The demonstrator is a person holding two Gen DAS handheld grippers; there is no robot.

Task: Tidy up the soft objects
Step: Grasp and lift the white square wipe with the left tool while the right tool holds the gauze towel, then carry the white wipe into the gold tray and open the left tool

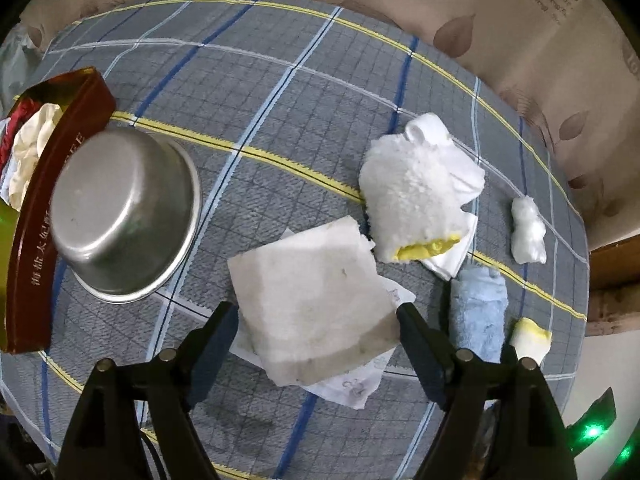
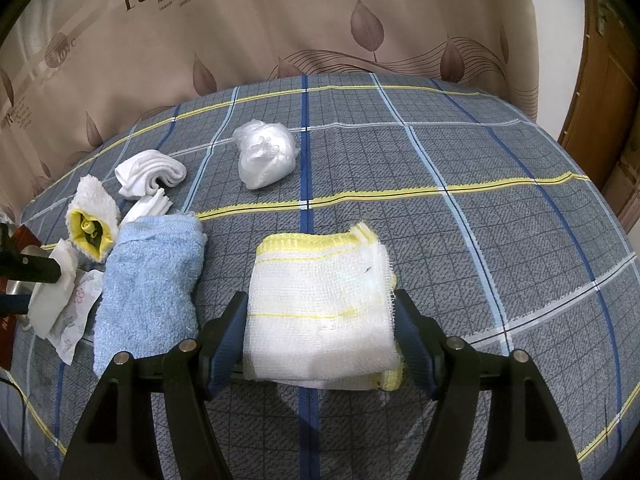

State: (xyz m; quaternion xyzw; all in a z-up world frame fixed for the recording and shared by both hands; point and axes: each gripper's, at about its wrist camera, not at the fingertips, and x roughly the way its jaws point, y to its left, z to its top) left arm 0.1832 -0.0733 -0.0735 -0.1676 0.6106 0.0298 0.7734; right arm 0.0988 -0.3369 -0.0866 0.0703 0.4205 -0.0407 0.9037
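Observation:
My left gripper (image 1: 316,312) straddles a folded white tissue pad (image 1: 312,296) that lies on a printed paper wrapper; the jaws stand wide, touching its sides. My right gripper (image 2: 320,308) straddles a folded white gauze cloth with yellow edging (image 2: 320,308), jaws wide at its sides; whether it is lifted is unclear. A rolled blue towel (image 2: 150,276) lies left of it, also in the left wrist view (image 1: 478,312). A fluffy white mitt with yellow lining (image 1: 412,196), white socks (image 2: 150,176) and a crumpled white plastic bag (image 2: 266,154) lie on the plaid bedspread (image 2: 480,208).
An upturned steel bowl (image 1: 124,212) sits at the left beside a dark red box (image 1: 52,200) holding white and red cloth. A beige leaf-print curtain (image 2: 320,20) hangs behind the bed. A wooden door (image 2: 600,120) stands at the right.

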